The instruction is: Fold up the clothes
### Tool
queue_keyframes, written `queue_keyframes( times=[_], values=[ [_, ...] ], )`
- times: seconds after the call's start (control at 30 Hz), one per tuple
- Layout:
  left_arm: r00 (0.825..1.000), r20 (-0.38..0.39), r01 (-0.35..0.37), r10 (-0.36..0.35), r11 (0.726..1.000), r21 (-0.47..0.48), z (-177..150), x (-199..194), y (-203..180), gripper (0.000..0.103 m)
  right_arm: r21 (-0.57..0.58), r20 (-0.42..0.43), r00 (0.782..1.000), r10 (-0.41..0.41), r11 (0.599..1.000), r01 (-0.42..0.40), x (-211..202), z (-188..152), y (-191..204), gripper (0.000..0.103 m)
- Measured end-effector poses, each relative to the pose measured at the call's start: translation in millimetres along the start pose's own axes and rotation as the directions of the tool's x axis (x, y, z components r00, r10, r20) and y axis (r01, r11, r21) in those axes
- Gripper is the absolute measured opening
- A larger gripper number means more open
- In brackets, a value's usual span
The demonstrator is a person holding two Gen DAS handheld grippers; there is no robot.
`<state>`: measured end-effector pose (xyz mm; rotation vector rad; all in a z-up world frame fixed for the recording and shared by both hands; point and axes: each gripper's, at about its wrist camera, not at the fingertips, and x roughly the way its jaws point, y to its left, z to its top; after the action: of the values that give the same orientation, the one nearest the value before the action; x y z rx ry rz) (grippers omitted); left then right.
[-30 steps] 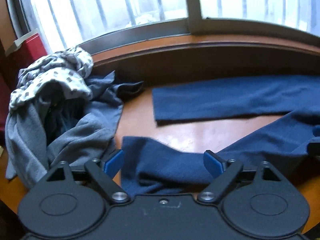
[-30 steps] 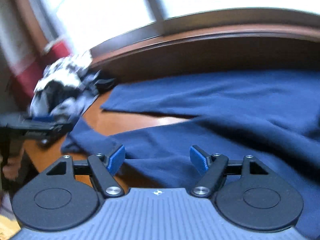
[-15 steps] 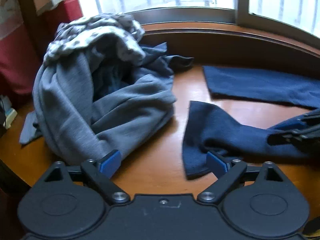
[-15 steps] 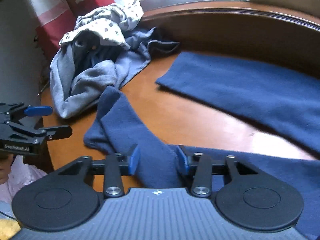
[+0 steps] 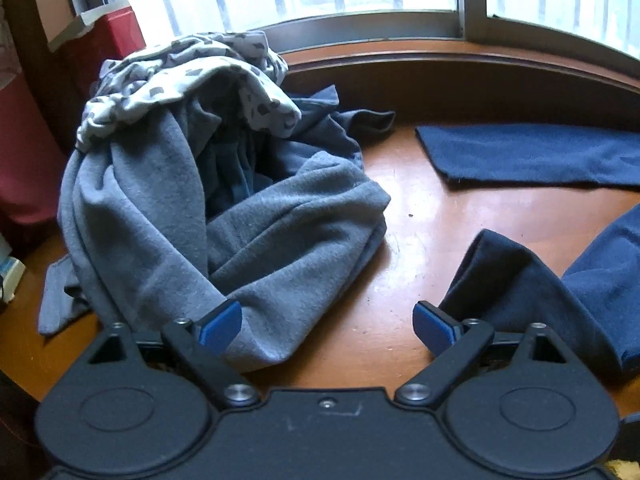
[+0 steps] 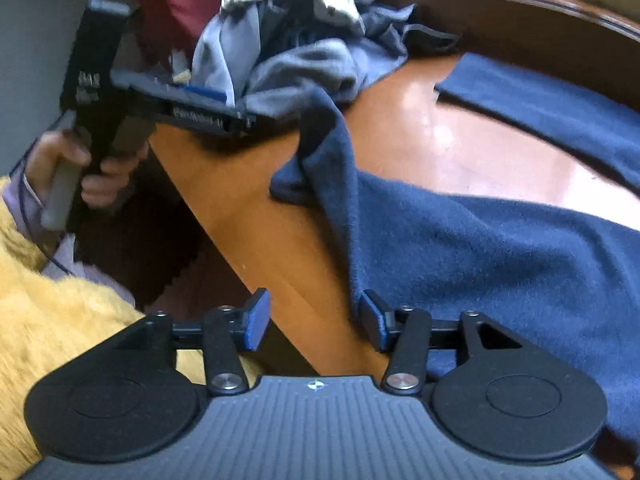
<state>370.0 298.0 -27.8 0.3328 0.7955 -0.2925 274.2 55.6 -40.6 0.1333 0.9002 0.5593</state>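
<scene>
left tongs (image 5: 327, 326) are hovering released, crumpled grey fleece garment (image 5: 224, 232) beside their left finger; right tongs (image 6: 314, 322) are gaping, dark navy fleece garment (image 6: 480, 248) touching their right finger.

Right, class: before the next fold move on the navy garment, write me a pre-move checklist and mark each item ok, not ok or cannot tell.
1. Left tongs open and empty: ok; only bare wood shows between the pads.
2. Right tongs open, nothing clamped: ok; the navy garment lies beside the right pad, not between the two.
3. Navy garment flat for folding: not ok; its near end is rumpled and doubled over.
4. Grey pile apart from the navy garment: ok in the left view, wood shows between them.
5. Garment fully on the table: cannot tell; its right part runs out of frame.
</scene>
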Motion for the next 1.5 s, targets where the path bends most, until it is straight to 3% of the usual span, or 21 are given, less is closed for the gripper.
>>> queue_keyframes(
  times=[0.1, 0.2, 0.27, 0.37, 0.43, 0.47, 0.5, 0.57, 0.63, 0.73, 0.83, 0.93, 1.03, 1.1, 1.17, 1.2, 1.27, 1.33, 1.4, 1.43, 1.5],
  values=[
    [1.0, -0.007, 0.007, -0.006, 1.0, 0.012, -4.6, -3.3, -1.3, 0.092, 0.023, 0.112, 0.993, -0.045, 0.999, 0.043, -9.9, 4.9, 4.5, 0.067],
    [1.0, -0.023, 0.002, -0.001, 0.999, 0.049, -9.6, -9.1, -4.2, 0.092, 0.05, 0.214, 0.966, -0.142, 0.99, 0.134, 0.6, 20.4, 7.5, 0.074],
    [1.0, -0.025, -0.002, 0.004, 0.997, 0.08, -17.2, -17.7, -2.4, 0.092, 0.069, 0.229, 0.961, -0.156, 0.987, 0.144, 15.6, 35.2, 6.0, 0.074],
    [1.0, -0.023, -0.001, 0.004, 0.994, 0.112, -26.2, -27.6, 4.3, 0.092, 0.065, 0.204, 0.971, -0.128, 0.991, 0.117, 42.0, 54.6, 3.2, 0.072],
    [1.0, -0.017, 0.01, -0.008, 0.994, 0.112, -27.4, -28.3, 14.6, 0.092, 0.054, 0.171, 0.979, -0.113, 0.993, 0.106, 57.4, 62.7, 2.9, 0.052],
    [1.0, -0.014, 0.016, -0.014, 0.994, 0.112, -28.0, -28.7, 19.7, 0.092, 0.045, 0.145, 0.983, -0.109, 0.994, 0.103, 63.7, 65.1, 3.5, 0.015],
    [1.0, -0.011, 0.022, -0.02, 0.993, 0.112, -28.6, -29.1, 24.9, 0.092, 0.045, 0.125, 0.986, -0.113, 0.993, 0.108, 66.7, 66.4, 5.3, 0.003],
    [0.999, -0.005, 0.033, -0.033, 0.993, 0.113, -29.8, -29.9, 35.1, 0.092, 0.053, 0.16, 0.975, -0.156, 0.987, 0.149, 57.8, 68.8, 16.1, 0.003],
    [0.999, 0.001, 0.044, -0.045, 0.993, 0.113, -31.0, -30.7, 45.4, 0.092, 0.089, 0.254, 0.944, -0.21, 0.977, 0.193, 37.4, 77.9, 32.6, 0.003],
    [0.998, 0.01, 0.061, -0.063, 0.992, 0.114, -32.8, -31.9, 60.8, 0.093, 0.099, 0.404, 0.873, -0.273, 0.962, 0.255, 3.0, 91.7, 70.8, 0.003],
    [0.997, 0.015, 0.078, -0.081, 0.989, 0.123, -32.2, -29.4, 77.0, 0.093, 0.077, 0.478, 0.819, -0.318, 0.944, 0.321, -4.1, 96.4, 114.9, 0.003],
    [0.995, 0.009, 0.095, -0.098, 0.983, 0.155, -25.7, -17.8, 95.0, 0.093, 0.086, 0.435, 0.834, -0.339, 0.938, 0.336, 32.4, 90.3, 140.6, 0.009],
    [0.993, 0.002, 0.112, -0.115, 0.976, 0.187, -19.2, -6.1, 113.1, 0.093, 0.119, 0.298, 0.881, -0.369, 0.93, 0.349, 93.4, 80.4, 143.6, 0.029],
    [0.991, 0.003, 0.127, -0.131, 0.969, 0.213, -14.9, -0.5, 121.6, 0.093, 0.184, 0.214, 0.904, -0.37, 0.924, 0.334, 121.1, 72.6, 141.7, 0.03],
    [0.985, 0.022, 0.158, -0.17, 0.953, 0.258, -8.8, 0.0, 121.8, 0.093, 0.244, 0.218, 0.901, -0.376, 0.914, 0.323, 124.6, 63.6, 144.8, 0.038],
    [0.98, 0.036, 0.179, -0.196, 0.943, 0.28, -4.6, -0.5, 117.9, 0.093, 0.272, 0.236, 0.884, -0.403, 0.901, 0.338, 119.6, 58.5, 146.3, 0.051],
    [0.966, 0.064, 0.218, -0.252, 0.92, 0.326, 4.3, -2.0, 108.9, 0.094, 0.331, 0.271, 0.836, -0.477, 0.862, 0.384, 106.9, 47.8, 146.6, 0.064],
    [0.947, 0.082, 0.261, -0.312, 0.891, 0.372, 12.0, -2.1, 96.4, 0.096, 0.405, 0.272, 0.76, -0.59, 0.787, 0.466, 96.1, 38.7, 139.1, 0.065],
    [0.926, 0.08, 0.306, -0.37, 0.856, 0.417, 17.1, -0.3, 77.3, 0.096, 0.502, 0.209, 0.688, -0.695, 0.68, 0.534, 83.0, 26.5, 124.7, 0.066],
    [0.915, 0.074, 0.327, -0.396, 0.837, 0.439, 18.9, 0.8, 66.5, 0.096, 0.551, 0.169, 0.658, -0.734, 0.624, 0.554, 76.4, 20.0, 117.5, 0.066],
    [0.891, 0.048, 0.376, -0.452, 0.792, 0.482, 19.9, 3.0, 45.3, 0.096, 0.637, 0.129, 0.622, -0.772, 0.545, 0.545, 61.7, 3.7, 111.9, 0.066]
  ],
)
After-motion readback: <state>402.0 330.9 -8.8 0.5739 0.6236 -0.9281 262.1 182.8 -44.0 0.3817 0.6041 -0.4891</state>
